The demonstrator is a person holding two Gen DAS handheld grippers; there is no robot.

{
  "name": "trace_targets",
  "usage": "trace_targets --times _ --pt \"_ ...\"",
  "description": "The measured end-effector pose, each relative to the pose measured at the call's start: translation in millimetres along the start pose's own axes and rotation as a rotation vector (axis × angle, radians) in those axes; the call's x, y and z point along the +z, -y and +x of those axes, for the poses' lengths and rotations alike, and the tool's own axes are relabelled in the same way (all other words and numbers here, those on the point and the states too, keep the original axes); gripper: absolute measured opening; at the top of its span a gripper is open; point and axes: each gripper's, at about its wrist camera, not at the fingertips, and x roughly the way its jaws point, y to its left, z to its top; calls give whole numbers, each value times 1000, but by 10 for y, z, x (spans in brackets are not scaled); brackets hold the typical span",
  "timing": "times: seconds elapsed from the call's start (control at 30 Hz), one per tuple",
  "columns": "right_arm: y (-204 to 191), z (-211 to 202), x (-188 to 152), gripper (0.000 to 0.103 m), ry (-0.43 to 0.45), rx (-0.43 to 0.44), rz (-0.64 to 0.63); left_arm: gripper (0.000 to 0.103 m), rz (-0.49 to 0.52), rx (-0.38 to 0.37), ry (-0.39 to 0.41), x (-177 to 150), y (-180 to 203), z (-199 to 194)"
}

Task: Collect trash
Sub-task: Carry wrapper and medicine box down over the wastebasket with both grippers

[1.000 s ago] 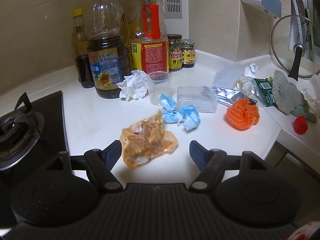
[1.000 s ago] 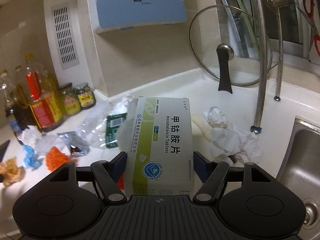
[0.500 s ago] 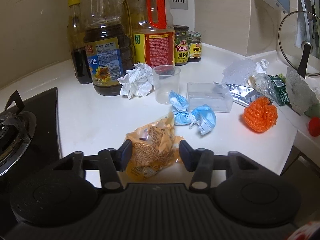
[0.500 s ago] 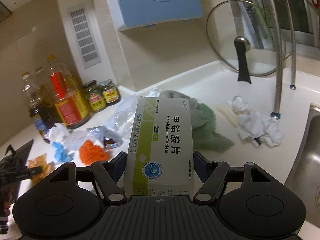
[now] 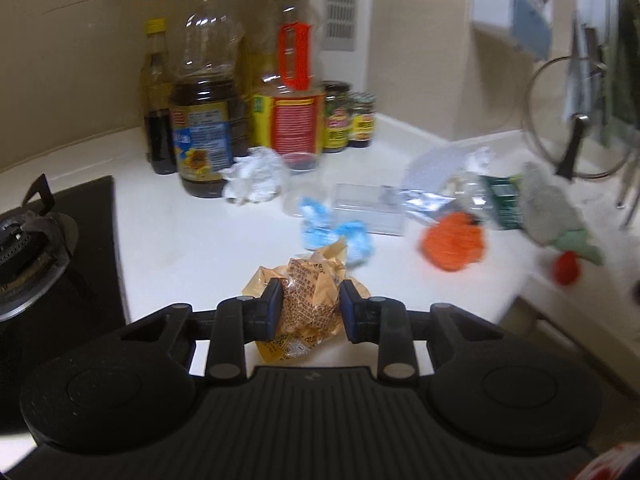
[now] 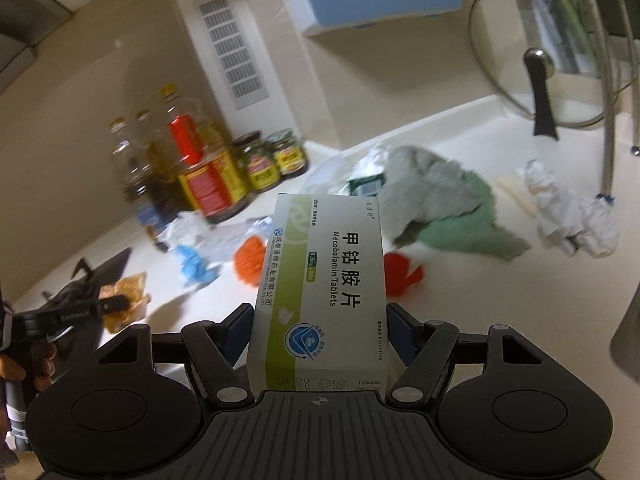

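Note:
A crumpled orange-yellow snack wrapper [image 5: 310, 292] lies on the white counter [image 5: 192, 248] between the fingers of my left gripper [image 5: 311, 308]. Its jaws are closing and both pads press into the wrapper. In the right wrist view the same gripper [image 6: 116, 304] sits over the wrapper [image 6: 128, 288] at far left. My right gripper [image 6: 320, 332] is shut on a white and green medicine box [image 6: 324, 280], held above the counter. More litter lies beyond: a blue crumpled wad [image 5: 340, 236], white tissue [image 5: 256, 180], an orange mesh ball [image 5: 454, 244], a red scrap [image 5: 566, 268].
A gas burner [image 5: 24, 248] borders the counter on the left. Oil bottles [image 5: 204, 120] and jars [image 5: 348, 120] stand at the back wall. A clear cup [image 5: 300, 176], clear box [image 5: 368, 208], grey-green cloth [image 6: 448, 208], white paper [image 6: 568, 212], glass lid [image 6: 540, 80] and sink edge [image 6: 628, 320] lie right.
My left gripper moved forward over the wrapper and its jaws narrowed from wide apart until they pinch it. The right gripper swung left along the counter, still holding the box.

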Motion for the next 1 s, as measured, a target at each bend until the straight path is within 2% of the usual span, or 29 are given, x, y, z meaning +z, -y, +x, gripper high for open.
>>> trace_targets --times 0.27,0.37,0.67,1.0 --pt "-36 25 -360 71 -132 85 -4 27 -20 -119 -36 -367 424 -486" --pt "-22 69 -520 71 -181 83 -17 27 -16 -124 -65 -552 597 -523" --pt "50 360 -1050 71 -339 25 -77 27 -84 -121 -186 -1083 785 -344" --pt "306 788 -1558 71 -411 -36 -90 27 -126 -106 -275 -1477 839 37"
